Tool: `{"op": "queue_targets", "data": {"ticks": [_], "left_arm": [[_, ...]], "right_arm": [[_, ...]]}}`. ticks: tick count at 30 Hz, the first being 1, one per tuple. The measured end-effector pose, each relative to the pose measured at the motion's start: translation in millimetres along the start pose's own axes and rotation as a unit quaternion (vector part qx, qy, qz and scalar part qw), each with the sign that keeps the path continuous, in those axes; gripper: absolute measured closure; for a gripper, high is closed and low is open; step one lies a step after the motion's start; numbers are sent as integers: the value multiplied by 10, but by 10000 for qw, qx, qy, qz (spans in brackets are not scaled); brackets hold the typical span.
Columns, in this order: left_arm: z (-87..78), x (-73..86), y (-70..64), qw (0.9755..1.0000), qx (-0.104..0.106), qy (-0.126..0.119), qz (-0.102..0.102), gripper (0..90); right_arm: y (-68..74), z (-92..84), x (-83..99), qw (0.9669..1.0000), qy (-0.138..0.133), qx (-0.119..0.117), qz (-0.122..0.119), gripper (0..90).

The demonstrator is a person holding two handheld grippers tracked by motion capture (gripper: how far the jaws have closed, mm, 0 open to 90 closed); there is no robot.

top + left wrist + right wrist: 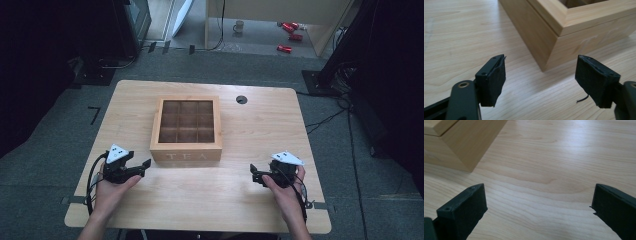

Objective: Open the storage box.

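A wooden tea box with a windowed lid and "TEA" on its front stands shut in the middle of the table. Through the lid I see several dark compartments. My left gripper rests on the table just left of the box's front left corner, open and holding nothing. In the left gripper view that box corner stands just beyond the gap between the jaws of the left gripper. My right gripper lies open to the right of the box, nothing between its jaws. The right gripper view shows the box corner at upper left, beyond the right gripper.
A round cable hole sits in the table's far right part. Beyond the table, on the floor, are a mug and red cans. Dark equipment stands at the left and right sides.
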State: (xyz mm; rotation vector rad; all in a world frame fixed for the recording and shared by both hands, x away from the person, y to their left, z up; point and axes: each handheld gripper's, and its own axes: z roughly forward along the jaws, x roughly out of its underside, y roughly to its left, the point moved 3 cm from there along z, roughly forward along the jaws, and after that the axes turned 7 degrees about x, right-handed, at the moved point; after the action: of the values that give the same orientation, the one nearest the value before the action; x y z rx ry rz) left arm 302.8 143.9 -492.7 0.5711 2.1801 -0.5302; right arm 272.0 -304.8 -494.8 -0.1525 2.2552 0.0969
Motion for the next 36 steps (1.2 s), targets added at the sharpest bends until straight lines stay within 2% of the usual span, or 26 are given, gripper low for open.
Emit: {"op": "queue_targets", "data": {"ticks": [5, 10, 16, 18, 21, 26, 31, 36], "left_arm": [[86, -43, -42, 10000, 87, 2, 48, 355], [145, -77, -58, 9997, 229, -34, 42, 503], [185, -115, -57, 9993, 363, -56, 52, 639], [182, -130, -54, 9989, 464, -40, 97, 663], [185, -136, -36, 9984, 534, -32, 161, 672], [170, -156, 27, 9968, 800, 47, 67, 689], [157, -168, 33, 9968, 780, 43, 178, 711], [159, -168, 38, 9966, 814, 36, 159, 709]], "right_arm": [[139, 54, -63, 9999, -9, -101, -84, 0], [274, 101, -116, 9997, -14, -183, -138, 0], [372, 120, -184, 9995, -50, -239, -182, 0], [392, 126, -203, 9995, -52, -250, -196, 0], [423, 115, -239, 9987, -2, -509, 50, 0], [478, 121, -292, 9991, -6, -432, -39, 0], [564, 168, -308, 9989, -5, -459, -122, 0], [646, 221, -349, 9987, -14, -504, -94, 0]]}}
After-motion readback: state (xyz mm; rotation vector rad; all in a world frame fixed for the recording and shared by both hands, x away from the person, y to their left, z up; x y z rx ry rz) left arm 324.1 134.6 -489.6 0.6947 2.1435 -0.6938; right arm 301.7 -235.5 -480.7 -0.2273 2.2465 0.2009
